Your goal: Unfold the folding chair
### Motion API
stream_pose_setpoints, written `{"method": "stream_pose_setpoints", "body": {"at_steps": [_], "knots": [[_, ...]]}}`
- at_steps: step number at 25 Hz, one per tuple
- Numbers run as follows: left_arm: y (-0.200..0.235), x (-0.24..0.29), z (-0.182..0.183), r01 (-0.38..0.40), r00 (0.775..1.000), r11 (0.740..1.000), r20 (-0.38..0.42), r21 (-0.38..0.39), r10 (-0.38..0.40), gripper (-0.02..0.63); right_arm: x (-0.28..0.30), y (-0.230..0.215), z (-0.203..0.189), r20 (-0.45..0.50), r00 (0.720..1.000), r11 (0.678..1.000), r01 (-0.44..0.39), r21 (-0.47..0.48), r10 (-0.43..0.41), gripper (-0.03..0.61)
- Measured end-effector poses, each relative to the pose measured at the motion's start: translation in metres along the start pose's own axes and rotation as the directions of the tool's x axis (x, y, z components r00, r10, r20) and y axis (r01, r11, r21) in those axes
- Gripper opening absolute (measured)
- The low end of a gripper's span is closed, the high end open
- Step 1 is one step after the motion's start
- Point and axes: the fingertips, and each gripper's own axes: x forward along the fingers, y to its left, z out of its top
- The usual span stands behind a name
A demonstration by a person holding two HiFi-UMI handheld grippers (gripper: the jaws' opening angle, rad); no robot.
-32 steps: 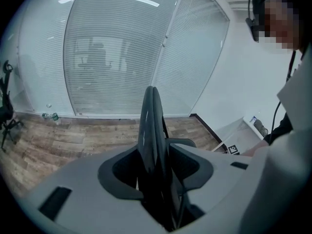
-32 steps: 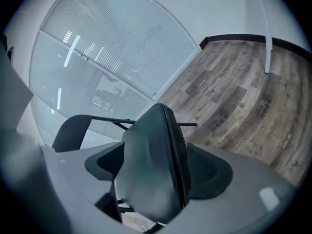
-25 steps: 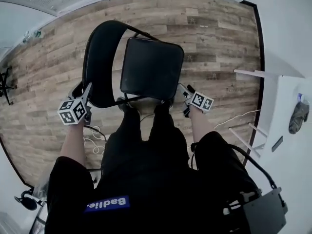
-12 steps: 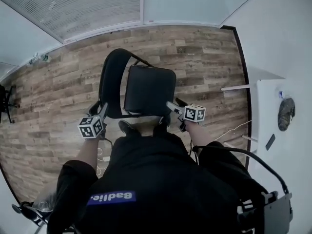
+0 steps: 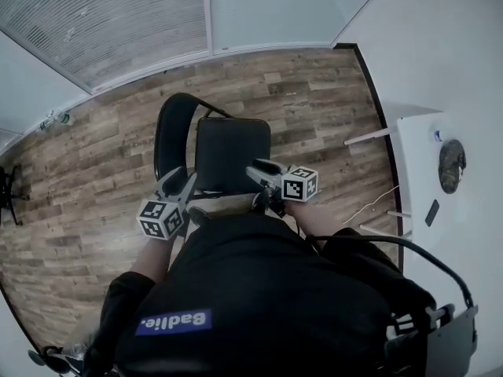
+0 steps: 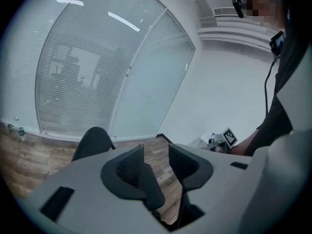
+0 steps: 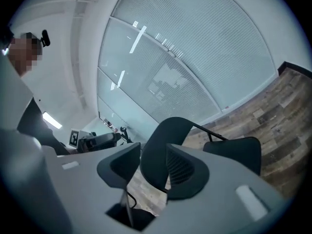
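The black folding chair stands unfolded on the wood floor, its seat (image 5: 232,154) flat and its curved backrest (image 5: 171,136) at the left. My left gripper (image 5: 182,181) hangs above the chair's front left, apart from it, jaws open, with only floor showing between them (image 6: 156,150). My right gripper (image 5: 255,169) is raised over the seat's front right. Its jaws (image 7: 153,152) are closing with nothing between them. The backrest (image 7: 168,135) and seat (image 7: 234,152) show farther off beyond them.
A white table (image 5: 424,144) stands at the right with a dark round object (image 5: 452,163) on it. A thin cable (image 5: 377,209) lies on the floor beside it. A glass wall with blinds (image 5: 118,22) runs behind the chair.
Both grippers have lifted up and away from the chair's sides. The view has risen too, so the chair looks smaller. The chair itself has stayed unfolded in place.
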Motion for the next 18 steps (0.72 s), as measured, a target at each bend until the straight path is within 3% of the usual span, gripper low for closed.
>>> {"method": "stream_pose_setpoints", "body": {"at_steps": [4, 8, 14, 18], "knots": [[-0.041, 0.012, 0.040, 0.083, 0.995, 0.995, 0.044, 0.046, -0.085, 0.148, 0.003, 0.042, 0.020, 0.034, 0.996, 0.994, -0.082, -0.071, 0.085, 0.072], [-0.076, 0.011, 0.083, 0.150, 0.982, 0.985, 0.105, 0.079, -0.158, 0.087, -0.002, 0.086, 0.053, 0.080, 0.983, 0.971, -0.148, -0.189, 0.166, 0.020], [-0.115, 0.003, 0.130, 0.206, 0.960, 0.969, 0.163, 0.137, -0.227, 0.027, -0.020, 0.139, 0.118, 0.185, 0.948, 0.926, -0.191, -0.325, 0.260, 0.003], [-0.130, -0.001, 0.131, 0.208, 0.955, 0.964, 0.177, 0.168, -0.237, 0.006, -0.023, 0.162, 0.127, 0.182, 0.945, 0.878, -0.168, -0.449, 0.274, 0.002]]}}
